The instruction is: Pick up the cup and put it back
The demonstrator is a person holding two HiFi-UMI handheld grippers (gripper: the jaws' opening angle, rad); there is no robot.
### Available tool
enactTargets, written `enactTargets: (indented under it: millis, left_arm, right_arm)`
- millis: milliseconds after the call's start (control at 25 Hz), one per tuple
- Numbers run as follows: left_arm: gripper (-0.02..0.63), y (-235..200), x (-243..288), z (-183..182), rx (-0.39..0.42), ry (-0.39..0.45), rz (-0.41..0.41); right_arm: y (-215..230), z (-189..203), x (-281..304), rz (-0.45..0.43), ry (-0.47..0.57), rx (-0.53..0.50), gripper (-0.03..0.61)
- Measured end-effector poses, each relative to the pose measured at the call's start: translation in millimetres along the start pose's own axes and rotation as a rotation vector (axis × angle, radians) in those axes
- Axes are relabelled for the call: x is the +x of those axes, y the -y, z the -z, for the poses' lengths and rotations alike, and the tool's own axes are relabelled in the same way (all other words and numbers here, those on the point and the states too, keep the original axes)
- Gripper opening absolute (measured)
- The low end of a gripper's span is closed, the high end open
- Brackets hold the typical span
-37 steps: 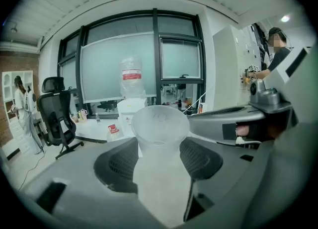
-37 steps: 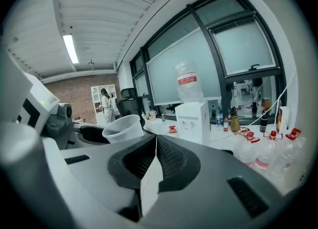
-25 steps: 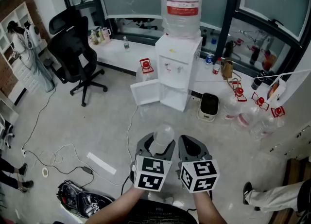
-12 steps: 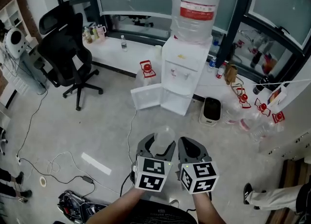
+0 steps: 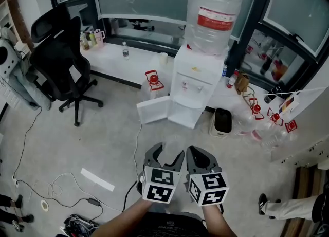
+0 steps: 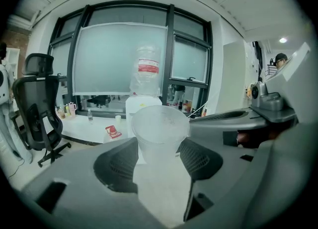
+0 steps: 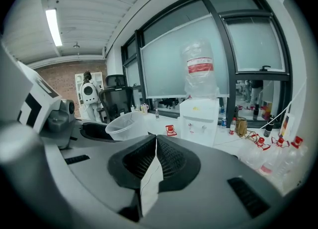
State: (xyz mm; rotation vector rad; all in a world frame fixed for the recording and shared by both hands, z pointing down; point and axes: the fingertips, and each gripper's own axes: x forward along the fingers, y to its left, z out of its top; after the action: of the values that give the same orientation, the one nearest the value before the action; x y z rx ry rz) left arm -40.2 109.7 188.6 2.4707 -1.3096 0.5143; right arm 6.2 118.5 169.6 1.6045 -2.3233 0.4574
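Carry step, I judge: at bottom centre the left gripper (image 5: 167,152) clasps the clear cup (image 5: 172,142) upright, the right gripper (image 5: 201,156) beside it clenched empty; next comes a level approach toward the water dispenser (image 5: 197,86), probably where it belongs.

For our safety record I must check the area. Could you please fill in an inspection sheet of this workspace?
Surface: grey concrete floor, bare in the middle.
Job's things: clear plastic cup, upright between the jaws of the left gripper.
Clutter: clear water jugs with red handles on the floor at the right; small bottles on the white window ledge.
Grippers: left gripper closed on the cup; right gripper with jaws together, nothing between them.
Cables: thin cable across the floor near the dispenser; more loose ones at the left.
Surroundings: white water dispenser with a large clear bottle on top and its lower door open; black office chair; a person's leg at the right edge.
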Motion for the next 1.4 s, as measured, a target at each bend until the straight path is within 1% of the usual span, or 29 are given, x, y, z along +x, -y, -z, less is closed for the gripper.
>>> enactTargets:
  millis: [160,320,720,920,1160,1400]
  left_arm:
    - [0.264,-17.2,2.5,-3.5,0.003,0.005,0.017]
    - [0.264,-31.4,6.5,-2.2,-0.003,0.006,0.014]
    - [0.264,-42.2,38.4,-11.9,0.008,-0.004,0.022]
    - [0.264,-52.6,76.1,-20.0,0.012,-0.012,0.007]
    - [0.264,-57.7,135.7,-40.4,0.009,-0.033,-0.001]
    - [0.264,-68.4,202.1,-39.6,-0.037,-0.090,-0.012]
  right_arm:
    - [-6.3,-6.3,16.2,0.018,0.001,0.002,0.021]
    - [-7.7,-7.3,27.5,0.023,-0.003,0.001,0.021]
    - [15.5,-15.0,56.7,0.024,-0.007,0.006,0.021]
    - [40.7,-21.2,88.9,0.006,-0.010,0.011,0.021]
    - [86.2,-34.1,131.6,-0.018,-0.033,0.011,0.021]
    - [130.7,-41.9,184.2,-0.046,-0.079,0.009,0.021]
